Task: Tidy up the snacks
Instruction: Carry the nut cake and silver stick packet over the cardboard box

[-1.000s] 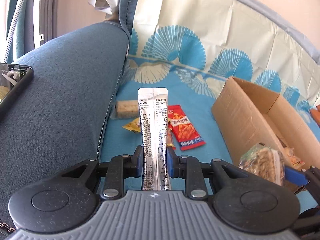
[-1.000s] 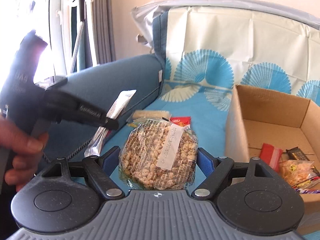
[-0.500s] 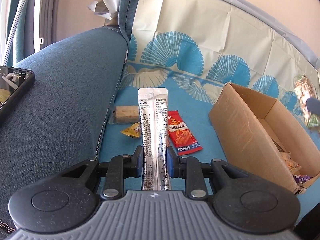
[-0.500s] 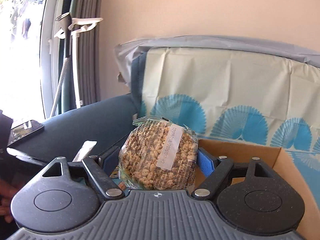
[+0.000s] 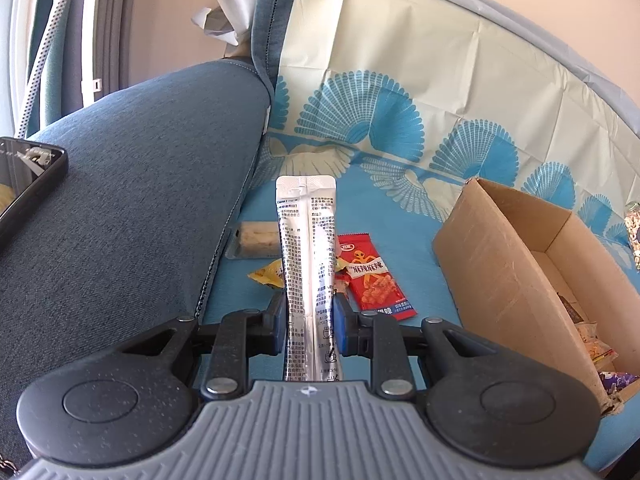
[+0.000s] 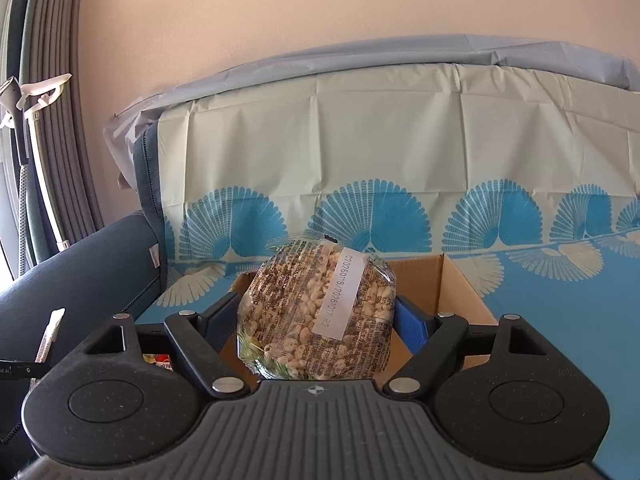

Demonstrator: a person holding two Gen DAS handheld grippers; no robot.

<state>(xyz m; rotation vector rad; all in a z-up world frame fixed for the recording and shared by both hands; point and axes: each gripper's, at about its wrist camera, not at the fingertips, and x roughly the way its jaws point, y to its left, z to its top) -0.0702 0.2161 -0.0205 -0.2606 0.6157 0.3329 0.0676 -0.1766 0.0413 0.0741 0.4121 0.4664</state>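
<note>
Box (image 5: 492, 276) already has several snacks in. R gripper (image 6: 316, 316) clamps puffed-grain pack (image 6: 316, 312) above box; L gripper (image 5: 310, 316) pinches silver stick sachet (image 5: 308, 264). Left on cloth: red packet (image 5: 370, 276), yellow candy (image 5: 268, 276), bar (image 5: 256, 237).

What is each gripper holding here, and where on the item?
The left gripper clamps the silver stick sachet near its lower end. The right gripper holds the round puffed-grain cake packet by its two opposite sides.
</note>
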